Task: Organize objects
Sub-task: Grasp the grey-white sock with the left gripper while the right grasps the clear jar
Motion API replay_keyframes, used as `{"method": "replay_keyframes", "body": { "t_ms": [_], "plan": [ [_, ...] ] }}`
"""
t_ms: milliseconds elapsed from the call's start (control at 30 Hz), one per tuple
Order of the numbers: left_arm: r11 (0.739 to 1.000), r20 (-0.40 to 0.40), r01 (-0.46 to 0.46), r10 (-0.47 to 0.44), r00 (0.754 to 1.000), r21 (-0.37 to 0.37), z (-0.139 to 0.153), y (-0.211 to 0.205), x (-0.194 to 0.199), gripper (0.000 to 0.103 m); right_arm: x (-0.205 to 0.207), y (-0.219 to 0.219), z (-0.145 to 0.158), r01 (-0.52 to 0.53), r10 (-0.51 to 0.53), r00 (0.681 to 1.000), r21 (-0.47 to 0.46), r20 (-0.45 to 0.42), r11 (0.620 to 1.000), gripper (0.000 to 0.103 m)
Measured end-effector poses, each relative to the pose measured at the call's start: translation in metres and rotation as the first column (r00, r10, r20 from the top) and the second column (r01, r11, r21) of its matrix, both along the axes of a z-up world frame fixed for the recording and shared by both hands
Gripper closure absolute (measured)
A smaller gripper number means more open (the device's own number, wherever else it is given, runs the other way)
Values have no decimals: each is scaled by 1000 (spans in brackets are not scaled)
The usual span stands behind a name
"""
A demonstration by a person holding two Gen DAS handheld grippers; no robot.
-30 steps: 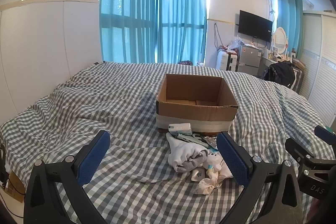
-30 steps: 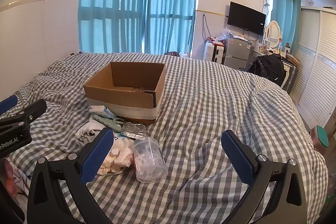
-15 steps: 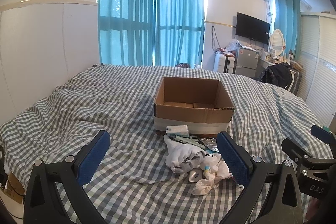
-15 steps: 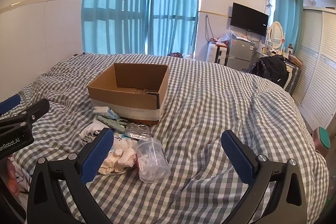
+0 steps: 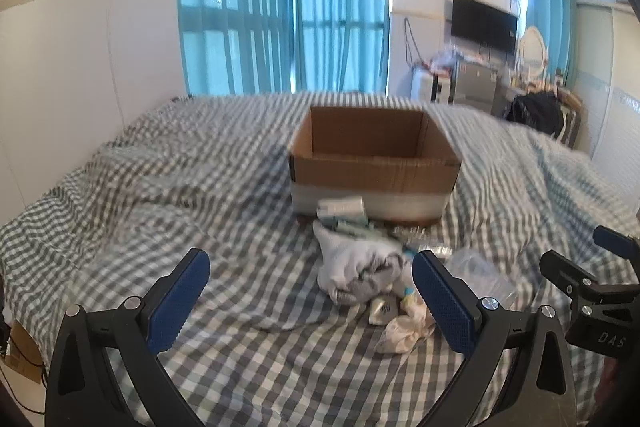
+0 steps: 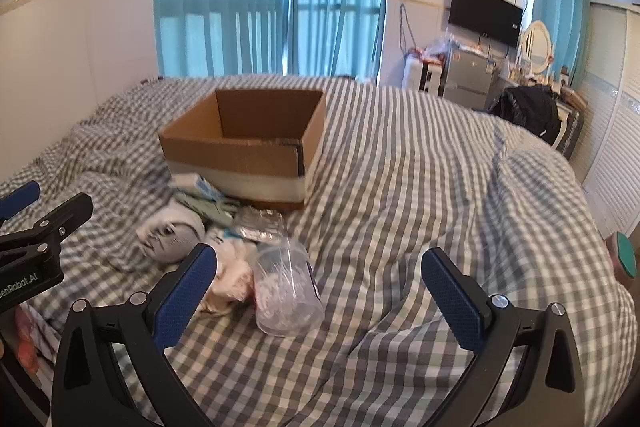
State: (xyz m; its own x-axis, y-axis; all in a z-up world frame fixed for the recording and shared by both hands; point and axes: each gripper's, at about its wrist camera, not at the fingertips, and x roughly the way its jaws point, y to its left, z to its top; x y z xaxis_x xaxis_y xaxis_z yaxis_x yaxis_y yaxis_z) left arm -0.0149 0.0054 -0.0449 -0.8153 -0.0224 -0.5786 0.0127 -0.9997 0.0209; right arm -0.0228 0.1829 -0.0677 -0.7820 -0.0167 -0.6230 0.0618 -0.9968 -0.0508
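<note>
While both views blur with motion, the pile looks larger and closer to both claws than it did a second ago, so the person seems to be bringing them in toward the things to be sorted.

The left claw hangs over the bed with its jaws spread wide and nothing between them. The grey-and-white socks lie just ahead of it, nearer its right finger, with a crumpled cream cloth against that finger's near side. Straight beyond the socks stands the open box, which looks empty from here, with a small white roll at its foot.

The right claw is likewise wide open and holds nothing. A clear jar lies on its side just ahead of it, toward its left finger, and a foil pack sits a little farther on; the box is beyond and to the left.

Nothing has yet been gripped or put in the box, so the sorting appears to be at its very start. The approach suggests a first pick: the socks are handiest to the left claw, the jar to the right. The jar, being smooth and round, could roll on the soft bedding if nudged.
</note>
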Motion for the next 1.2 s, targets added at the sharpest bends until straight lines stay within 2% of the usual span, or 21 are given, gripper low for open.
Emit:
{"method": "replay_keyframes", "body": {
  "t_ms": [100, 167, 300, 367, 567, 667, 700, 800, 833, 900, 967, 1000, 1067, 1200],
  "plan": [
    [999, 83, 3, 0, 997, -32, -24, 6, -13, 0, -15, 1, -25, -9, 8, 997, 19, 77, 1000, 1],
    [999, 125, 12, -7, 992, -40, -37, 10, -18, 0, -23, 1, -43, -22, 19, 991, 19, 134, 1000, 6],
    [999, 159, 26, -20, 987, -36, -52, 13, -30, 0, -40, -1, -72, -61, 59, 974, 1, 219, 998, 14],
    [999, 174, 27, -21, 984, -36, -57, 15, -40, 0, -44, -4, -77, -78, 80, 970, -18, 229, 997, 15],
    [999, 220, 43, -38, 975, -19, -74, 19, -72, 0, -64, -14, -90, -128, 130, 955, -25, 265, 991, 28],
    [996, 236, 87, -90, 968, 19, -80, 23, -81, 0, -68, -15, -98, -148, 155, 944, -45, 292, 988, 34],
    [994, 242, 104, -107, 964, 26, -84, 25, -84, 0, -70, -16, -102, -157, 169, 937, -63, 306, 986, 40],
    [991, 220, 132, -135, 966, 30, -84, 26, -85, 0, -72, -13, -107, -161, 180, 932, -88, 315, 983, 41],
    [990, 214, 139, -143, 966, 30, -83, 26, -85, 2, -72, -13, -107, -161, 180, 933, -88, 312, 983, 41],
    [986, 209, 162, -168, 963, 46, -81, 24, -84, 14, -72, -12, -106, -161, 181, 934, -90, 308, 983, 41],
    [976, 213, 196, -212, 954, 92, -81, 23, -84, 37, -70, -12, -105, -160, 182, 934, -94, 307, 983, 41],
    [972, 214, 209, -227, 950, 105, -80, 24, -82, 41, -70, -11, -105, -159, 180, 935, -95, 306, 983, 41],
    [973, 211, 218, -230, 950, 76, -78, 27, -77, 47, -66, -11, -103, -153, 173, 937, -91, 304, 984, 41],
    [972, 204, 226, -235, 950, 67, -72, 26, -66, 54, -58, -10, -93, -146, 164, 943, -83, 290, 986, 41]
  ]
}}
